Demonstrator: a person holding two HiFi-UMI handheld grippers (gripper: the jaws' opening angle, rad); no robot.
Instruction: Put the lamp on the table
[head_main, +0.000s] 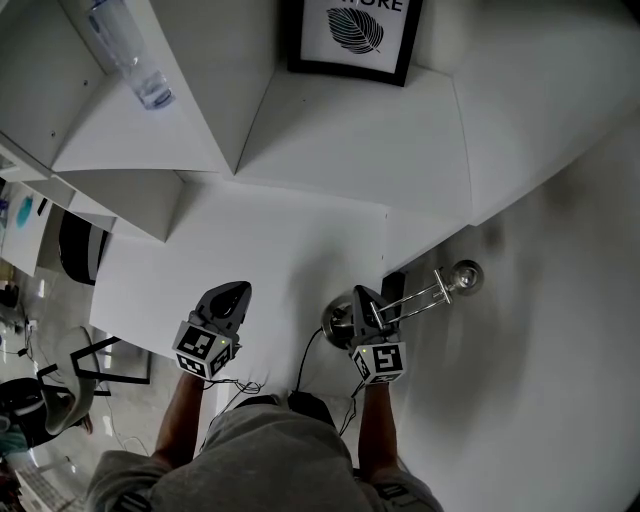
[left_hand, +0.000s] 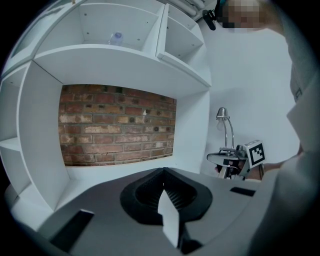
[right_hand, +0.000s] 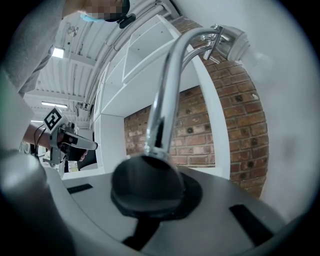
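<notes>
The lamp (head_main: 420, 298) is chrome, with a curved neck, a small head (head_main: 466, 275) and a round base (head_main: 338, 322). My right gripper (head_main: 362, 300) is shut on it low down, by the base, at the white table's (head_main: 250, 250) front right corner. I cannot tell whether the base touches the top. In the right gripper view the lamp's neck (right_hand: 165, 100) rises from the jaws of the right gripper (right_hand: 147, 195). My left gripper (head_main: 232, 295) hovers over the table's front with nothing in it. From the left gripper (left_hand: 167, 200), the lamp (left_hand: 227, 130) stands upright to the right.
White shelves (head_main: 150, 130) rise behind the table, with a plastic bottle (head_main: 130, 50) and a framed leaf print (head_main: 350, 35) on them. A brick wall (left_hand: 117, 125) backs the table niche. A black cable (head_main: 305, 360) hangs below the lamp. Dark furniture (head_main: 75, 245) stands left.
</notes>
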